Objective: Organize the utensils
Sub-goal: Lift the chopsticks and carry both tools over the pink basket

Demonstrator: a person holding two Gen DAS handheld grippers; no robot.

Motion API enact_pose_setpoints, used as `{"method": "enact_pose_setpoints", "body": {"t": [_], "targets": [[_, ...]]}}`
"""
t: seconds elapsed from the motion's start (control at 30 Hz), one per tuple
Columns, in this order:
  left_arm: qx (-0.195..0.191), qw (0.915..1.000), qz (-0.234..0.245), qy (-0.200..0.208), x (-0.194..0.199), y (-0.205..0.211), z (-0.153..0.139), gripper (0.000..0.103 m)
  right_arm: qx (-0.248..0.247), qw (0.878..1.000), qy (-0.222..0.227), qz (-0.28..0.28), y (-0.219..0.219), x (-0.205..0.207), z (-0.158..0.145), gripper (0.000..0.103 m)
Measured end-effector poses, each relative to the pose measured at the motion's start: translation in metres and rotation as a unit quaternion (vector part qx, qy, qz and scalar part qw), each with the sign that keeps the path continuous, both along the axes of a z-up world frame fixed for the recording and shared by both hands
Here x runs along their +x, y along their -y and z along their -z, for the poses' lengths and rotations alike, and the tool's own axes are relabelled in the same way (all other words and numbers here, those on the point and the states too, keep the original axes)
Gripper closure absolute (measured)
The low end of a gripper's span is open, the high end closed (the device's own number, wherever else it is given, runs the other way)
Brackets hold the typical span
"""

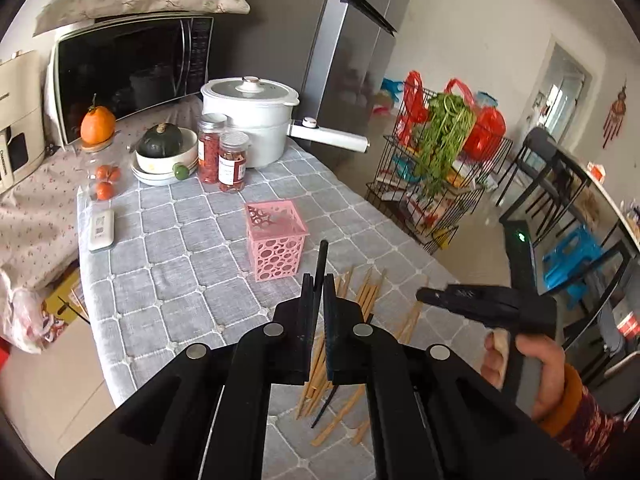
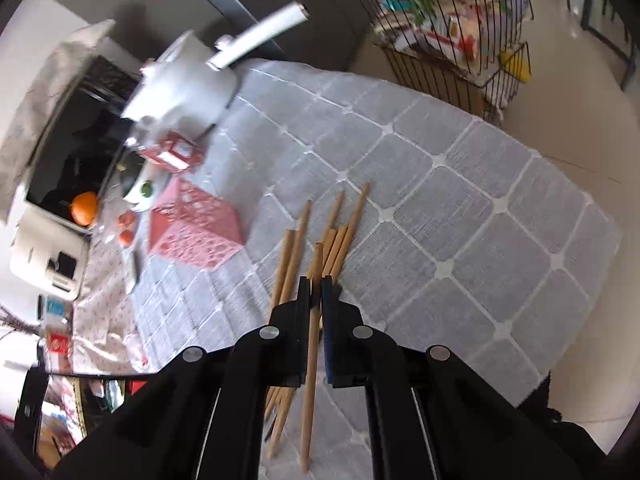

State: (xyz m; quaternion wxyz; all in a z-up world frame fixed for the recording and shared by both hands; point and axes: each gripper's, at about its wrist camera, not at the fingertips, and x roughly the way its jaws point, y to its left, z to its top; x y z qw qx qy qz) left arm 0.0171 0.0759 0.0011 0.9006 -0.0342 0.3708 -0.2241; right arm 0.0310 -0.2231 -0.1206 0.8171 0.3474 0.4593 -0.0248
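Note:
My left gripper [image 1: 319, 280] is shut on a black chopstick [image 1: 321, 264] and holds it above the table, short of the pink perforated basket [image 1: 276, 240]. Several wooden chopsticks [image 1: 372, 300] lie in a loose pile on the grey quilted tablecloth [image 1: 180, 272] below it. My right gripper [image 2: 316, 282] is shut on a wooden chopstick [image 2: 311, 380] and holds it over the pile of wooden chopsticks [image 2: 340, 236]. The pink basket [image 2: 196, 232] stands to the left of the pile. The right gripper also shows in the left wrist view [image 1: 432, 296], at the right.
A white pot [image 1: 256, 120] with a long handle, two red-filled jars [image 1: 222, 156], a bowl with a green squash [image 1: 164, 148], oranges [image 1: 98, 124] and a microwave [image 1: 128, 72] stand at the table's far end. A wire rack [image 1: 436, 168] and chairs stand beyond the right edge.

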Motion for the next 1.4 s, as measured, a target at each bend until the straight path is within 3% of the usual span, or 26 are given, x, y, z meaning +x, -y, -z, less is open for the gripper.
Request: {"method": "enact_pose_setpoints", "body": {"t": [0.43, 0.9, 1.17, 1.33, 1.4], "targets": [[-0.041, 0.9987, -0.007, 0.031, -0.008, 0.012, -0.027, 0.099, 0.014, 0.997, 0.079, -0.006, 0.024, -0.038, -0.074, 0.098], [-0.059, 0.9946, -0.059, 0.061, 0.049, 0.01, -0.069, 0.099, -0.01, 0.983, 0.183, -0.032, 0.02, -0.005, -0.188, 0.098], [-0.04, 0.992, -0.095, 0.073, 0.101, 0.018, -0.074, 0.099, -0.013, 0.981, 0.192, -0.036, 0.015, 0.044, -0.201, 0.098], [-0.032, 0.9927, -0.111, 0.036, 0.145, 0.024, -0.045, 0.098, -0.02, 0.982, 0.181, -0.042, 0.008, 0.074, -0.193, 0.097], [-0.035, 0.9933, -0.11, 0.006, 0.157, 0.023, -0.032, 0.092, -0.02, 0.983, 0.174, -0.047, 0.004, 0.086, -0.188, 0.097]]}}
